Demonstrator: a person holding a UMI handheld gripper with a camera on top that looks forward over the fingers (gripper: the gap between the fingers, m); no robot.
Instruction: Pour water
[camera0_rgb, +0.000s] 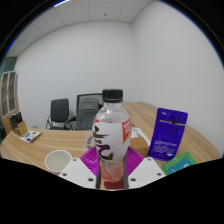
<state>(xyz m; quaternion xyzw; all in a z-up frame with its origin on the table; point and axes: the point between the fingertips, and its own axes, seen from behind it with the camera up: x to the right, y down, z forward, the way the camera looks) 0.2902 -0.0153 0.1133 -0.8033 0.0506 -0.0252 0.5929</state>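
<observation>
**Gripper view: bottle pinched between the fingers, cup off to the side**

Gripper view shows the gripper (113, 172) closed on a clear plastic bottle (112, 135), which stands upright between the two fingers. Both fingers press against the bottle's lower body, one at each side, with the pink pads (97, 160) against its wall. The bottle has a dark cap (113, 96) still on it and a white label with red and dark markings around its middle; its lowest part looks reddish. Whether its base touches the table cannot be told, as the fingers hide it.

A wooden table (35, 150) spreads out beneath and beyond the fingers. A white paper cup (58, 161) stands upright on it, near the bottle and apart from it. On the other side of the bottle a purple box (168, 134) stands upright, with something teal at its foot. Beyond the table, two dark office chairs (76, 112) stand by the white wall (90, 60).
</observation>
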